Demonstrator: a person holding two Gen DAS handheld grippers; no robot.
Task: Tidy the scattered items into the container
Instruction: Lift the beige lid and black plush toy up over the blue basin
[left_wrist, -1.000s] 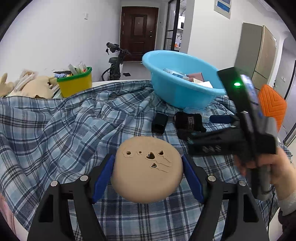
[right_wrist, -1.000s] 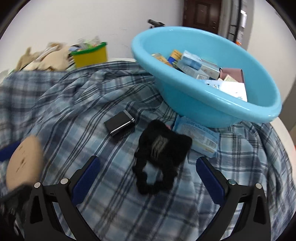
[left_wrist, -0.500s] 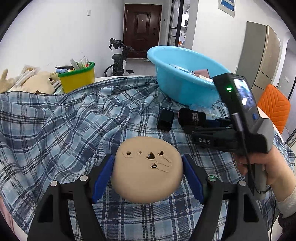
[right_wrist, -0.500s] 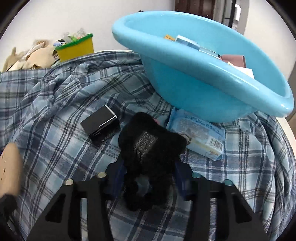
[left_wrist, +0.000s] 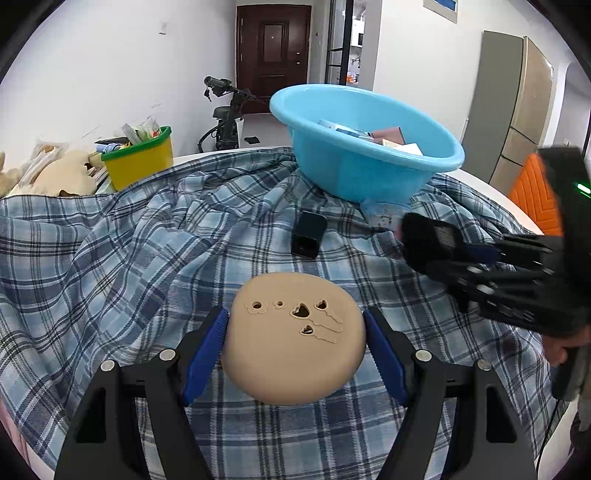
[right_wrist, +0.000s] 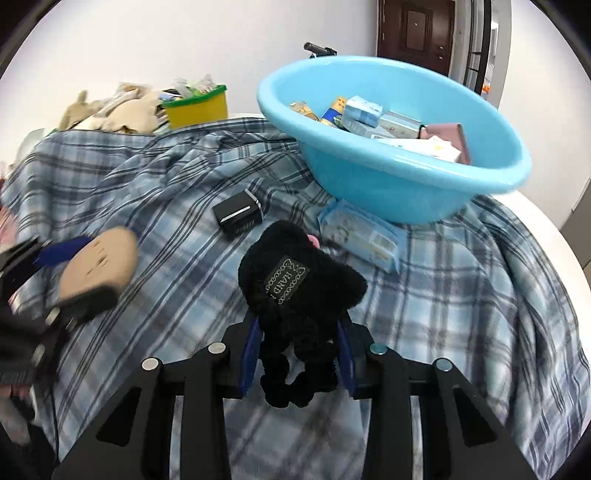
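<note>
My left gripper (left_wrist: 295, 343) is shut on a round tan disc (left_wrist: 293, 336) with small cut-out holes, held above the plaid cloth. My right gripper (right_wrist: 297, 350) is shut on a black fuzzy item (right_wrist: 299, 284) with a "HAND" label, lifted off the cloth; it also shows in the left wrist view (left_wrist: 430, 240). The blue basin (right_wrist: 424, 184) stands beyond, holding several boxes. A black box (right_wrist: 240, 214) and a light blue packet (right_wrist: 360, 234) lie on the cloth in front of the basin.
A blue plaid cloth (left_wrist: 110, 258) covers the round white table (right_wrist: 569, 251). A yellow bin (left_wrist: 142, 162) with clutter and beige plush items (left_wrist: 59, 177) sit at the far left. A scooter, a door and an orange chair (left_wrist: 535, 192) lie beyond.
My right gripper closed on the black fuzzy item and lifted it off the cloth, drawing back to the right. My left gripper keeps holding the tan disc.
</note>
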